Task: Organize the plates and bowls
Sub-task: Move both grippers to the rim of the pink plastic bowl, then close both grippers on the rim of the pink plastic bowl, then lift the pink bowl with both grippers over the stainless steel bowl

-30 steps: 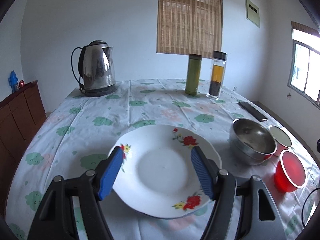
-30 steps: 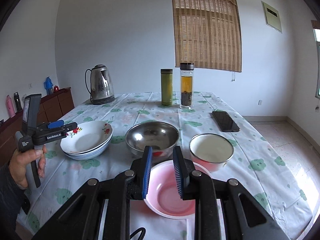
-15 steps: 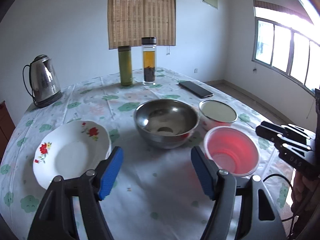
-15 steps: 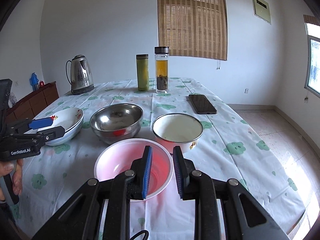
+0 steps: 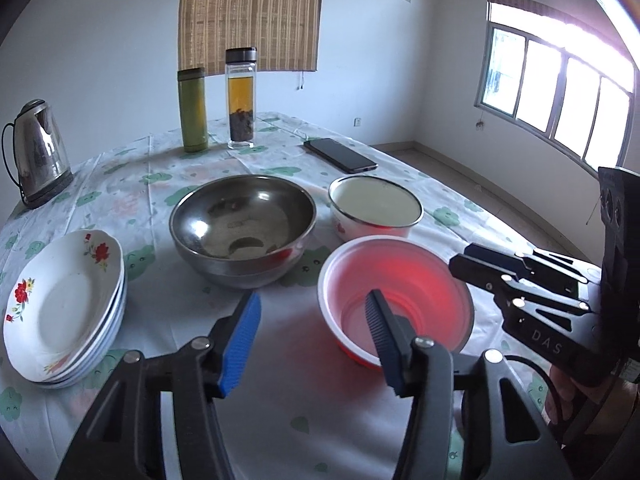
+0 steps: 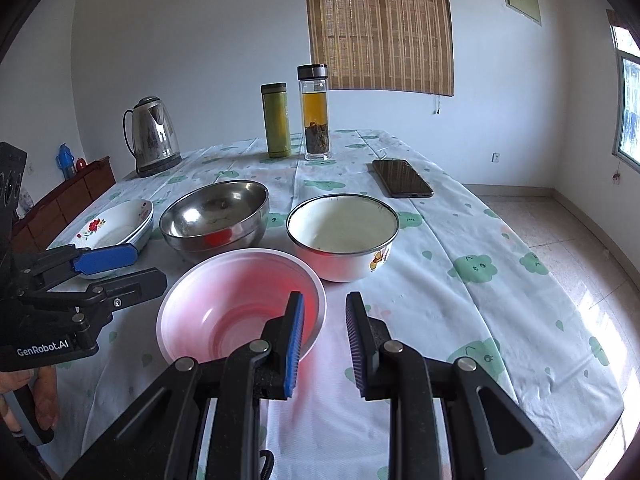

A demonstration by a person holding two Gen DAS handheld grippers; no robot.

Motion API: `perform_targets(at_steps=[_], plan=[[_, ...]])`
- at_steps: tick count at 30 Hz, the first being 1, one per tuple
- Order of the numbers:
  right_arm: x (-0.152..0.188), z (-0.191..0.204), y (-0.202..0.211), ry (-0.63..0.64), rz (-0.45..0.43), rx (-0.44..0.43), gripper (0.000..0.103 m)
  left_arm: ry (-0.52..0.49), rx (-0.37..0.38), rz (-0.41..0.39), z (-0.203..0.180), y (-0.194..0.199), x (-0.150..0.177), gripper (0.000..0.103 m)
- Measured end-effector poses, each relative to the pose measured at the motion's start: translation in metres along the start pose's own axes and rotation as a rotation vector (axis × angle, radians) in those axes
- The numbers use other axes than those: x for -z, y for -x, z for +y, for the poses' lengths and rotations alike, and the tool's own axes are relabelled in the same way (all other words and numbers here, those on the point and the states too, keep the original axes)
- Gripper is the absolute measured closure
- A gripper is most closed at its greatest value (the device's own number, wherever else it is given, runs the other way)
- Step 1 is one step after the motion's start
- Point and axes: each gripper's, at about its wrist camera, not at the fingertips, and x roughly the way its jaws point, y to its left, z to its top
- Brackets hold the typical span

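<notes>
Between the right gripper's (image 6: pixel 323 334) narrowly parted pads sits the near rim of the red plastic bowl (image 6: pixel 240 304), unclamped; it looks light, thin and flexible, so pinching the rim suits it. Only the left wrist view shows the left gripper (image 5: pixel 314 338) gaping empty just before that bowl, beside the stacked plates (image 5: pixel 60 308).

This is a room in a home, set up for eating. A table (image 6: pixel 460 240) under a cloth printed with green clouds carries an electric kettle (image 6: pixel 154 136), a green flask (image 6: pixel 276 120), a glass bottle of tea (image 6: pixel 316 114), a phone (image 6: pixel 402 178), stacked flowered plates (image 5: pixel 60 308) and bowls. A bamboo blind (image 6: pixel 380 28) hangs on the white wall, a wooden sideboard (image 6: pixel 68 196) stands to one side, and a barred window (image 5: pixel 560 96) lights the tiled floor.
</notes>
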Motion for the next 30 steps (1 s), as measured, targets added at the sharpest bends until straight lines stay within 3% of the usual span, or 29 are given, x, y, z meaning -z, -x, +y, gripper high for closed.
perform_targets(at_steps=[8, 14, 20, 30], plan=[[0.002, 0.001, -0.007, -0.001, 0.013, -0.027, 0.080, -0.002, 0.040, 0.033, -0.009, -0.011, 0.002, 0.074], [0.003, 0.001, -0.010, 0.004, 0.020, -0.022, 0.086, 0.004, 0.045, 0.041, -0.009, -0.015, 0.001, 0.079], [0.004, 0.001, -0.012, 0.002, 0.015, -0.013, 0.090, 0.011, 0.035, 0.042, -0.007, -0.017, 0.002, 0.091], [-0.001, 0.004, -0.001, -0.004, -0.015, -0.022, 0.092, 0.024, 0.024, 0.004, -0.006, -0.004, -0.001, 0.091]])
